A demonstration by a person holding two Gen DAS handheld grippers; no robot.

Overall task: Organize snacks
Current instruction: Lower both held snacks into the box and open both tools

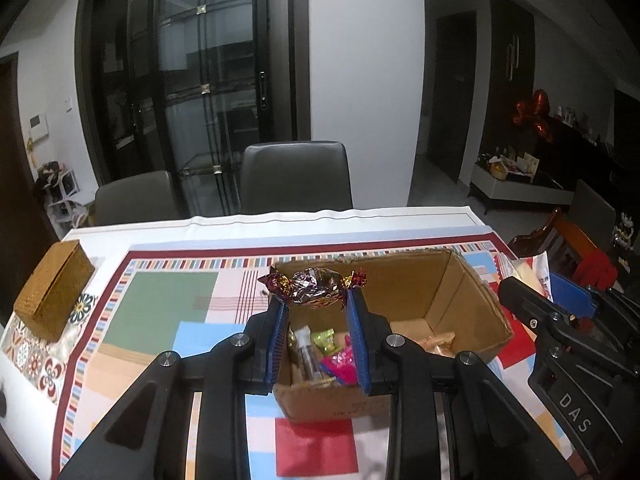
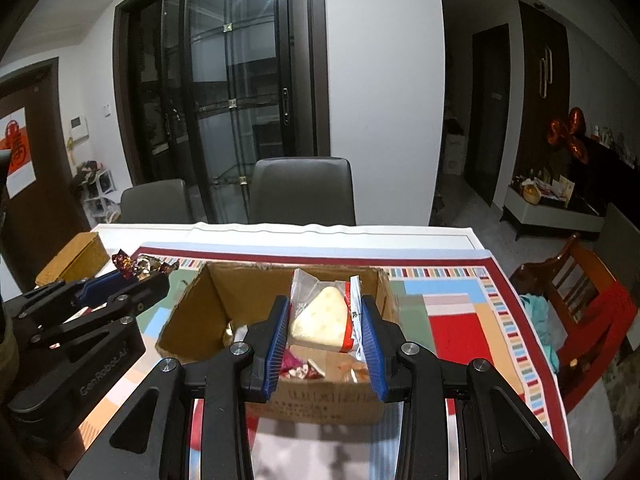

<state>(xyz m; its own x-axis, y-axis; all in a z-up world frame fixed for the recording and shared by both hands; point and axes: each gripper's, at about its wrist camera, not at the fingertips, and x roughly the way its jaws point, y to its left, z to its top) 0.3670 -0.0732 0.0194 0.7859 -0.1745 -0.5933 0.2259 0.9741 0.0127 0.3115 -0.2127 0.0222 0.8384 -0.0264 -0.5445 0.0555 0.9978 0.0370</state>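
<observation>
My left gripper (image 1: 316, 304) is shut on a shiny foil-wrapped candy (image 1: 316, 288) with twisted ends, held above the left end of an open cardboard box (image 1: 460, 300). Several small wrapped snacks (image 1: 336, 356) lie in the box below it. My right gripper (image 2: 325, 308) is shut on a clear packet with a pale wedge-shaped cake (image 2: 320, 318), held over the same cardboard box (image 2: 200, 312). The left gripper with its candy (image 2: 140, 266) shows at the left of the right wrist view; the right gripper's blue pad (image 1: 572, 296) shows at the right edge of the left wrist view.
The box stands on a patchwork-patterned tablecloth (image 1: 168, 300). A gold woven box (image 1: 54, 292) sits at the table's left edge. Two grey chairs (image 1: 296, 176) stand behind the table, and a wooden chair (image 2: 580, 288) with red cloth stands at the right.
</observation>
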